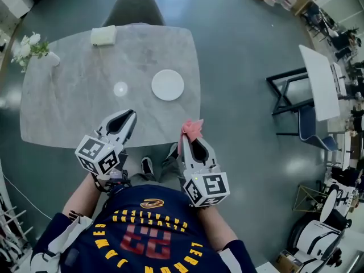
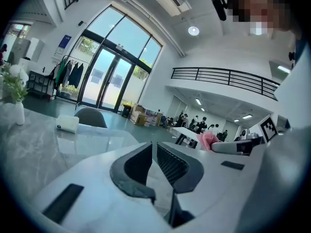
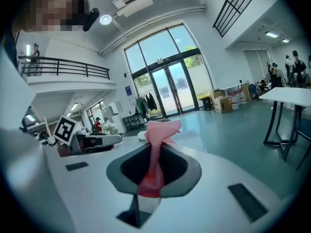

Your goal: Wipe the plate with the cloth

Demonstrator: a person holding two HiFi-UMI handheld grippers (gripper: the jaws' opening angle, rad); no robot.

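- Your right hand-held gripper [image 1: 192, 141] is clamped on the pink cloth [image 1: 192, 128]. The cloth is pinched mid-length, with a bunched tuft standing past the jaw tips.
- Your left hand-held gripper [image 1: 131, 115] carries nothing; its jaws are drawn in to a thin slit, with only worktop showing through.
- Both sit at the lower edge of the worktop [image 1: 68, 101], their long axes pointing toward the top of the frame. The right one hangs just at the worktop's lower right corner, not yet over it.
- The plate [image 1: 168, 85] lies flat on the worktop, up-frame and slightly left of the cloth — well apart from it, nothing in between.
- It is round, so no approach angle matters; carry the cloth forward and a touch leftward, then lower it.
- The left jaw tips look about as near the plate as the right, lying down-frame and left of it — handy, I'd judge, for steadying the rim.
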